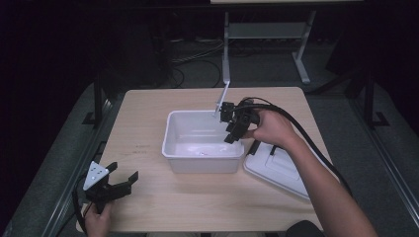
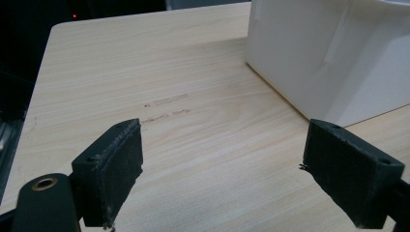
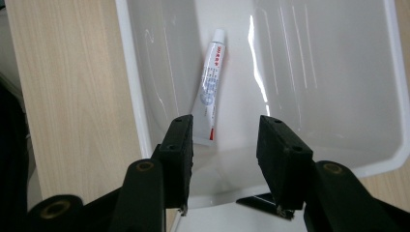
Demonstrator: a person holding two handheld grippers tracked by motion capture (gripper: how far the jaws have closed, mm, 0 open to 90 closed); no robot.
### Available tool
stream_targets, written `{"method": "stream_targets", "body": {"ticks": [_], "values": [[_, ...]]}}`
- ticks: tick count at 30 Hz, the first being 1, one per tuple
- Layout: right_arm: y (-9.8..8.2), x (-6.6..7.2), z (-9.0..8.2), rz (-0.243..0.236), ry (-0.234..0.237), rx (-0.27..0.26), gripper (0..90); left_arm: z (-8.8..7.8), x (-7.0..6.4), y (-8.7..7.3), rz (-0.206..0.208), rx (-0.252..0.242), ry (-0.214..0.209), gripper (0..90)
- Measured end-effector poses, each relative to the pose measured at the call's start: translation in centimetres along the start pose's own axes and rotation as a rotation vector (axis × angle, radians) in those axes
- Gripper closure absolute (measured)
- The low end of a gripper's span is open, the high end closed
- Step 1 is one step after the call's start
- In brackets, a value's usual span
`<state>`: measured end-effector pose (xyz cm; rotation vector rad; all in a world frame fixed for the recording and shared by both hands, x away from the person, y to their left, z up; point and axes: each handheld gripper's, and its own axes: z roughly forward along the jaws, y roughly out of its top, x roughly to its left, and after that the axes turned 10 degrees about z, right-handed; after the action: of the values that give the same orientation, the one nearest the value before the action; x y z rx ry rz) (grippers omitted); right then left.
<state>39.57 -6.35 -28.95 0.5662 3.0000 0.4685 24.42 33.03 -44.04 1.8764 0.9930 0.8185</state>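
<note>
Small white tube (image 3: 210, 92) flat on the floor of the white tub (image 3: 130, 82) — long axis running away from the right gripper (image 3: 225, 159), cap at the far end, crimped tail nearest and just ahead of the jaws, close to one side wall. Right gripper above the tub's near rim, jaws partly apart, nothing between them. Little room on the wall side of the tube, plenty on the other. Lid (image 1: 276, 170) on the bench (image 1: 148, 113) beside the tub. Left gripper (image 1: 121, 180) well apart near the bench's front edge — wide open, empty.
</note>
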Motion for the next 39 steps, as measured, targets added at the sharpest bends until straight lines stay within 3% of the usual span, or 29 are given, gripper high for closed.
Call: {"method": "stream_targets", "body": {"ticks": [39], "values": [[-5.1,-1.7,-2.1,0.093,-0.043,-0.044,52.6,0.1,-0.2,0.0,0.005,0.003,0.000,13.4]]}}
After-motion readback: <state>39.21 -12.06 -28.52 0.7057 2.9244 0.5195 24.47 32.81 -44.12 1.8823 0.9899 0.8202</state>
